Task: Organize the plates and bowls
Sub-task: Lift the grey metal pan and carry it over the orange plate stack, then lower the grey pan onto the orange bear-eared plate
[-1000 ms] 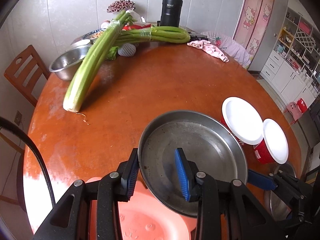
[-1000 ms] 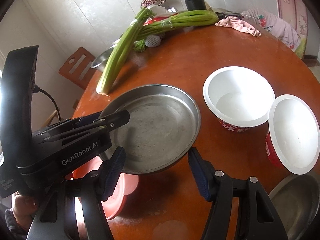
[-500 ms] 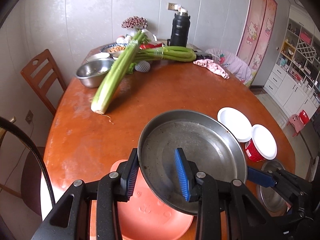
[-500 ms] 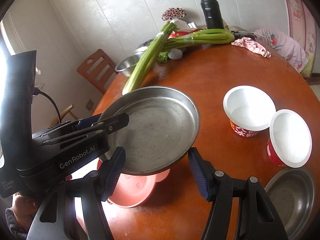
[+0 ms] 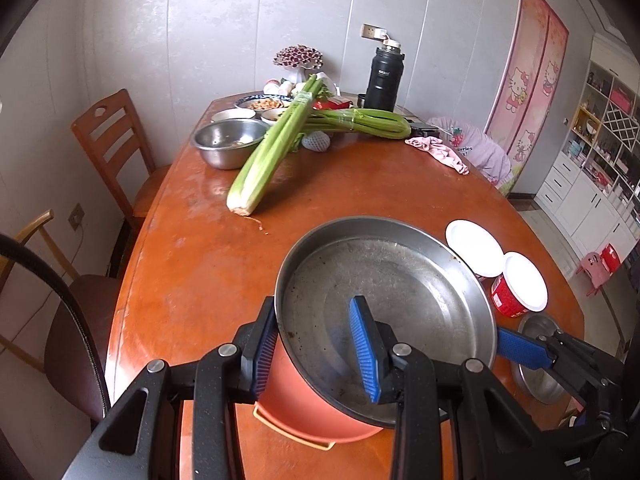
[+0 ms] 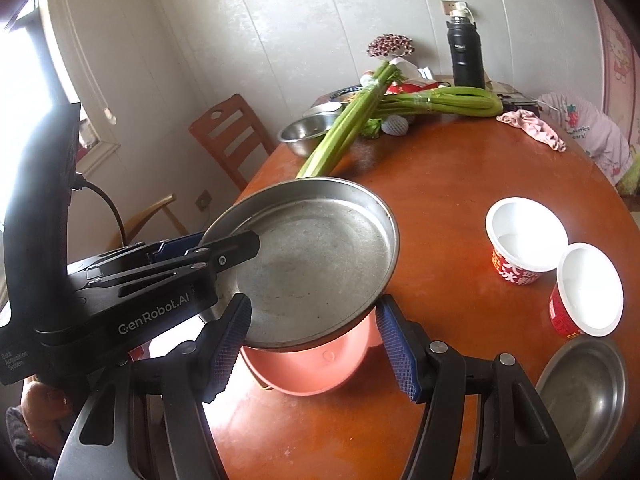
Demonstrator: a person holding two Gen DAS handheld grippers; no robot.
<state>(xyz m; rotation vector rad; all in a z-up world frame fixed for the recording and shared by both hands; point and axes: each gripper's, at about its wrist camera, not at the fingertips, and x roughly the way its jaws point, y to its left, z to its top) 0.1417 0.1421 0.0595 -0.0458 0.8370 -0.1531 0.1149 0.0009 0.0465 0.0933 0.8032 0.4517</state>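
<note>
My left gripper (image 5: 316, 354) is shut on the near rim of a large steel plate (image 5: 404, 300), held in the air above a pink plastic plate (image 5: 308, 408). In the right wrist view the steel plate (image 6: 320, 256) hangs over the pink plate (image 6: 316, 364), with the left gripper (image 6: 224, 248) clamped on its left rim. My right gripper (image 6: 314, 350) is open and empty, its fingers either side of the steel plate's near edge. Two red paper bowls (image 6: 528, 236) (image 6: 588, 292) and a small steel plate (image 6: 584, 392) sit on the right.
The round wooden table (image 5: 360, 188) holds celery stalks (image 5: 276, 148), a steel bowl (image 5: 228, 140), a black flask (image 5: 384, 76), food dishes and a pink cloth (image 5: 440, 152) at the far side. Wooden chairs (image 5: 116, 148) stand to the left.
The left gripper has lifted the steel plate well above the table and the pink plate. The right gripper rose with it, staying open.
</note>
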